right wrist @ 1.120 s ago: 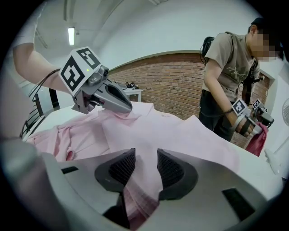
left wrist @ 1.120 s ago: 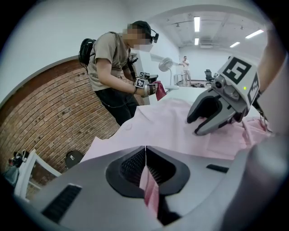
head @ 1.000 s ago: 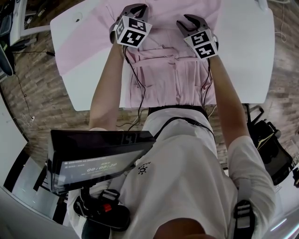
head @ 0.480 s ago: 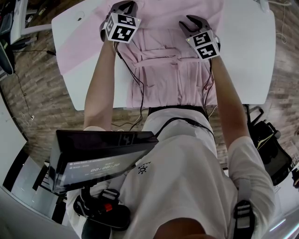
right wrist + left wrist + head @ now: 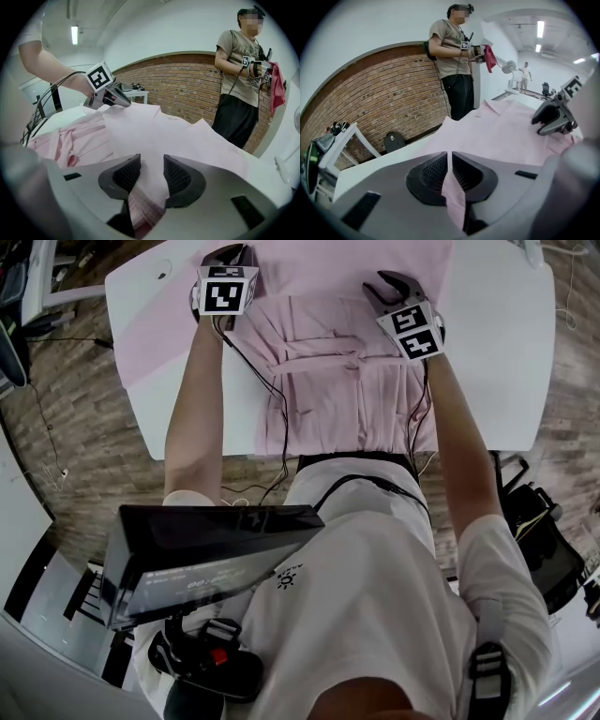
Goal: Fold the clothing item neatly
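The left gripper [image 5: 450,161] pinches a thin edge of the pink shirt [image 5: 347,381], jaws nearly together on the cloth; the shirt lies spread on the white table [image 5: 487,343], rumpled in the middle; the right gripper [image 5: 152,161] stands wider, clamped on a thick fold of the same shirt. The step looks like drawing the sides taut before a fold; next, both edges probably need even tension and a lift inward. Around the table are a wood floor [image 5: 84,427], a brick wall [image 5: 379,103] and a standing person [image 5: 454,61].
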